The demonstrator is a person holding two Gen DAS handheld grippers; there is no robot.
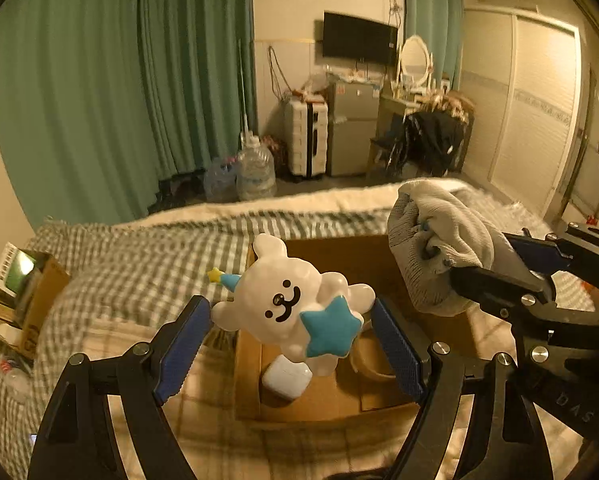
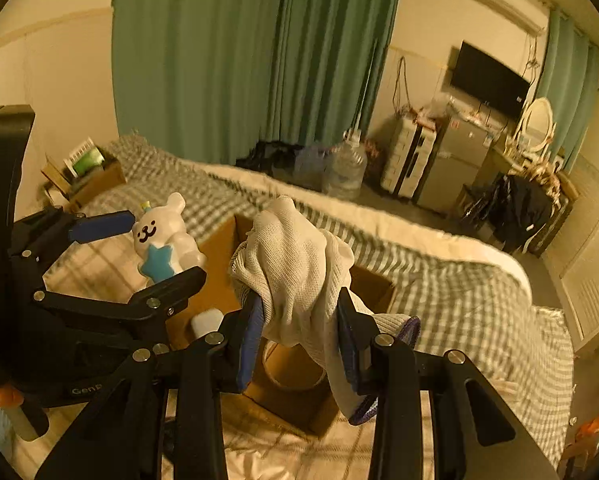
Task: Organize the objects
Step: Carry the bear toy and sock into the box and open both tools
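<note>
The left tongs (image 1: 291, 316) gripped a white bear figurine (image 1: 289, 304) with a blue star on its chest, the blue pads pressed to either side, holding it above an open cardboard box (image 1: 247, 364) that sat on the bed (image 1: 139, 256). A white earbud case (image 1: 286, 376) and a roll of tape (image 2: 293, 372) lay on the floor of the box. The right tongs (image 2: 299, 328) were clamped on a bunched pair of white knit gloves (image 2: 299, 264), also held over the box, just beside the bear. Green curtains (image 1: 119, 80) hung behind the bed.
</note>
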